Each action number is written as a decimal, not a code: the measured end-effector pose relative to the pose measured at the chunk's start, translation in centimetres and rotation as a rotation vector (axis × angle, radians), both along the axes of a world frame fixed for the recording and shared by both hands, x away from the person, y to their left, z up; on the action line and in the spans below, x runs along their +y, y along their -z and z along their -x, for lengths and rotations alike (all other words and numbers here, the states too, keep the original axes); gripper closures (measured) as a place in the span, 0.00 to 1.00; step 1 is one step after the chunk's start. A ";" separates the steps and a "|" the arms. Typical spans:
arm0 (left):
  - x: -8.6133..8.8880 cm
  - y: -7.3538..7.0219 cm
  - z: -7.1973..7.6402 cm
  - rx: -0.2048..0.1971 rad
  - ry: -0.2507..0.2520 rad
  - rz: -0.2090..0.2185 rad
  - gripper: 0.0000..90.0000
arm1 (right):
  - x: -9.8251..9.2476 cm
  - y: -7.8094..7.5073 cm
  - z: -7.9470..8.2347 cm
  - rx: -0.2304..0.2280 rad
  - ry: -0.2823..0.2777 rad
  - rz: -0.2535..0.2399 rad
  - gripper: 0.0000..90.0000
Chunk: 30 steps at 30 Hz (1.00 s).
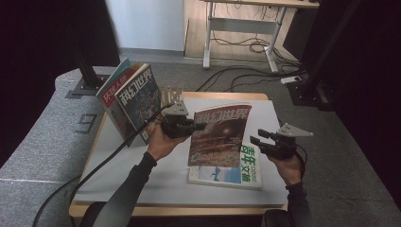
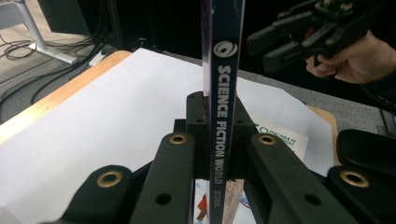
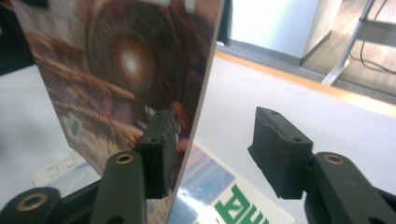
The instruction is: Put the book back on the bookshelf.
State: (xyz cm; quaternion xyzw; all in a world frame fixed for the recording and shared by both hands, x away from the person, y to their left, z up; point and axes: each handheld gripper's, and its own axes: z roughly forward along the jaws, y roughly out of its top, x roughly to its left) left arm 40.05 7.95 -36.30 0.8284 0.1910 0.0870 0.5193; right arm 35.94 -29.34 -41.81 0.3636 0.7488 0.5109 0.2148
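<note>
You were working under dim, uneven light: in the high view both side edges fell to near black, while the pale wall (image 1: pixel 151 23) at 12 o'clock was the brightest patch. The white tabletop sheet (image 1: pixel 118 161) carried only a soft shadow under your left forearm. In the right gripper view the raised magazine cover (image 3: pixel 126 65) was blurred and soft, with a glare spot near its centre, and the floor at 1 o'clock looked washed out. In the left gripper view the spine lettering (image 2: pixel 223 116) stayed sharp; the black jaws at 6 o'clock were soft.
</note>
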 end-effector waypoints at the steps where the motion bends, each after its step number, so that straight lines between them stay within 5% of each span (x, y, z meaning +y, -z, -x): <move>1: 0.0 0.0 0.0 0.002 -0.002 0.001 0.93 | 0.0 0.3 0.0 0.008 0.005 0.009 0.50; 20: 1.8 -0.6 0.1 0.022 -0.078 0.029 0.94 | -0.8 6.8 -0.4 0.197 0.052 0.098 0.16; 30: 3.3 -1.1 0.3 0.030 -0.122 0.051 0.94 | -1.1 8.5 -0.3 0.236 0.076 0.118 0.07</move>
